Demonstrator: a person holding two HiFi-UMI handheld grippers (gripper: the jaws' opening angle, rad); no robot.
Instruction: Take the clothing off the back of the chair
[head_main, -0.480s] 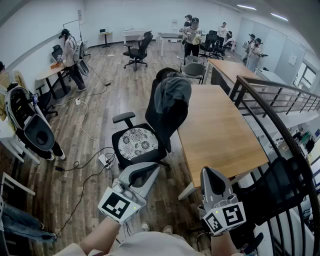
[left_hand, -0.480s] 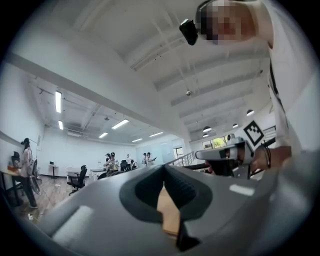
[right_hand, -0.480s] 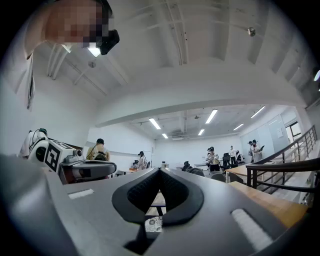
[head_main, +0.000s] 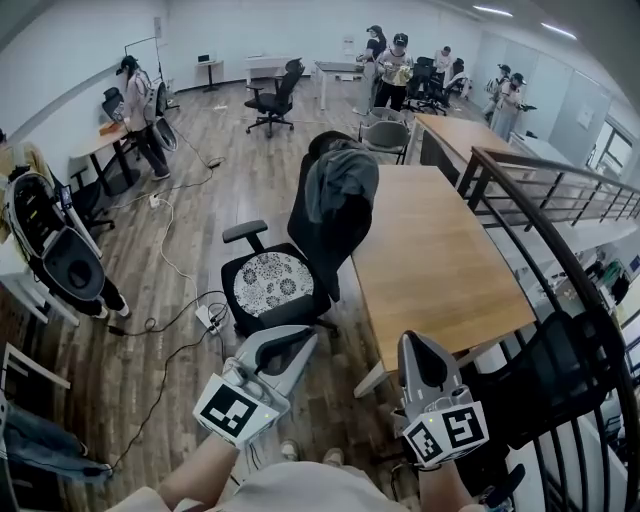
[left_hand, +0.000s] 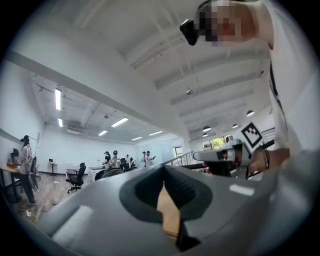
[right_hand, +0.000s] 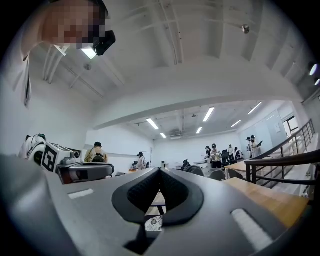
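A: Hanging where, that clothing (head_main: 342, 180)?
B: Draped over the back of the chair (head_main: 270, 285), grey on black. The chair stands just beside the tabletop (head_main: 430, 250).
A: And the claws?
B: Left claw (head_main: 288, 345) is clenched, nothing between its jaws. Right claw (head_main: 420, 350) is clenched and empty too. Both sit low in the head view, held level, well apart from the clothing; the left is nearer the seat, the right by the tabletop's near corner.
A: Anyone else?
B: People (head_main: 390, 70) at the room's far end.
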